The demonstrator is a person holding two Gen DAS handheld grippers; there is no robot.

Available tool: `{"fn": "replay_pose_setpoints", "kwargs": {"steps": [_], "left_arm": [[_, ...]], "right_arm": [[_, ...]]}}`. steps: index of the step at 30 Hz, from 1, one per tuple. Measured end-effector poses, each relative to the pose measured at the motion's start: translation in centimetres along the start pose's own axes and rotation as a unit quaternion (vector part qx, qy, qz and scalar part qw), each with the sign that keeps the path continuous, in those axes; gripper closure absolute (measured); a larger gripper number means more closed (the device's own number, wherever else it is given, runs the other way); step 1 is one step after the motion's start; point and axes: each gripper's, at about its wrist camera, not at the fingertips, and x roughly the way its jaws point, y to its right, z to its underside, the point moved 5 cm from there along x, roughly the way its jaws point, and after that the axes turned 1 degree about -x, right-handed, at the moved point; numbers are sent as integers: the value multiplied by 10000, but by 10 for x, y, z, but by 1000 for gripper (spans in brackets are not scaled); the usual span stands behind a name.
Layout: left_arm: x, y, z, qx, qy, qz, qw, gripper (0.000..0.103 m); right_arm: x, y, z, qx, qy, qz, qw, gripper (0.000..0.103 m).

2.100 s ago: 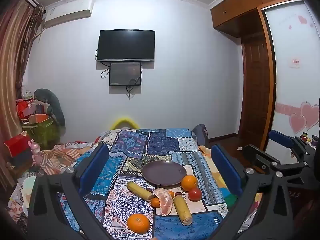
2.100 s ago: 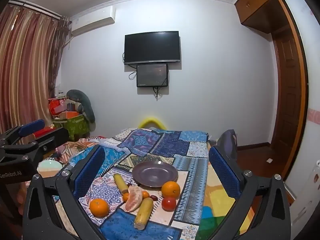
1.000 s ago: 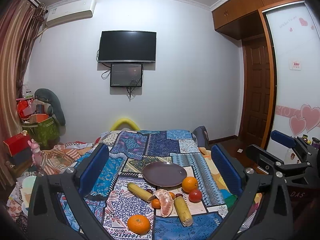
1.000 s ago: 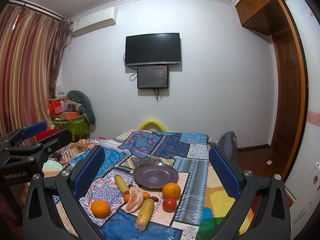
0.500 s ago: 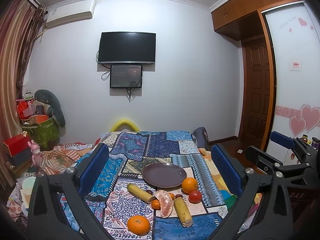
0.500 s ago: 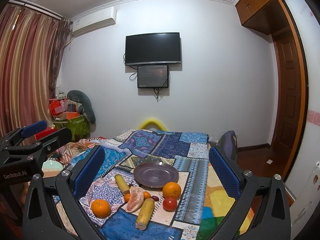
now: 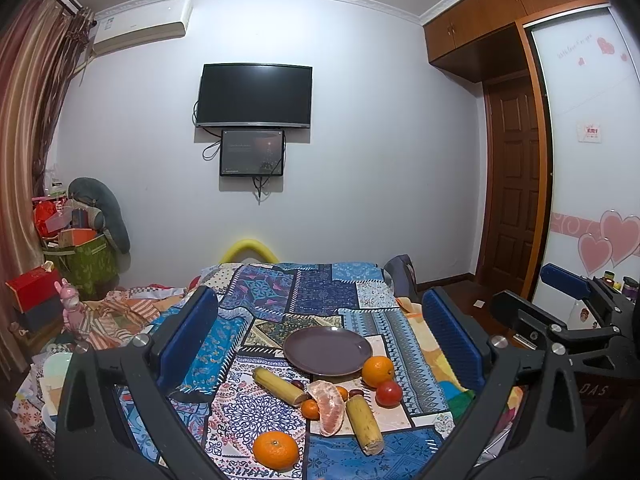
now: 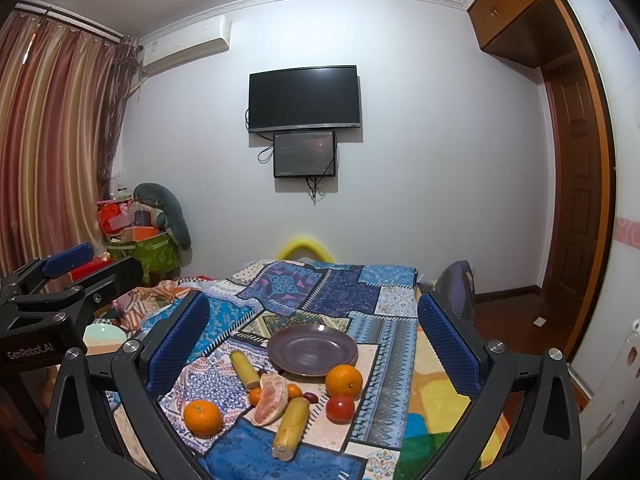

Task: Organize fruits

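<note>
An empty purple plate (image 7: 327, 350) (image 8: 312, 349) sits on a patchwork cloth. In front of it lie two banana pieces (image 7: 278, 385) (image 7: 363, 421), a peeled pomelo segment (image 7: 329, 406), two oranges (image 7: 377, 370) (image 7: 276, 450), a red tomato (image 7: 388, 393), small tangerines (image 7: 310, 408) and dark dates (image 7: 355, 393). My left gripper (image 7: 320, 340) is open and empty, held above and short of the fruit. My right gripper (image 8: 314, 344) is open and empty, likewise held back. Each gripper shows at the other view's edge.
The cloth-covered table (image 7: 308, 292) ends at the right over a wooden floor (image 8: 516, 328). A cluttered pile of boxes and bags (image 7: 76, 256) stands at the left by the curtain. A TV (image 7: 256, 96) hangs on the far wall. A dark bag (image 8: 456, 284) sits at the table's right.
Both views have drifted slightly; the scene sits a little lower than two seconds ago. The fruit and plate have not moved. Both grippers stay open.
</note>
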Motion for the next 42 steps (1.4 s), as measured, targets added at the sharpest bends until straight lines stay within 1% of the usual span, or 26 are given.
{"fn": "replay_pose_setpoints", "kwargs": {"steps": [19, 25, 28, 32, 35, 36, 39, 42], "left_arm": [[1, -2, 0, -20, -10, 0, 10000, 0], [8, -6, 2, -52, -72, -6, 10000, 0], [14, -10, 7, -39, -149, -44, 9999, 0], [30, -18, 16, -84, -420, -55, 9991, 0], [42, -26, 25, -130, -638, -87, 9978, 0], [45, -29, 28, -130, -691, -94, 9975, 1], [55, -36, 37, -54, -864, -184, 9961, 8], [67, -42, 48, -23, -1110, -193, 9936, 19]], "right_arm": [[0, 2, -2, 11, 38, 19, 10000, 0], [3, 3, 0, -5, 6, 48, 10000, 0], [9, 4, 4, 23, -91, 43, 9999, 0], [18, 5, 12, 58, -233, 5, 9997, 0], [28, 6, 22, 22, -428, 30, 9991, 0], [30, 6, 25, 12, -469, 32, 9989, 0], [38, 5, 34, -37, -649, 10, 9979, 5], [47, 5, 43, -30, -860, -52, 9963, 11]]}}
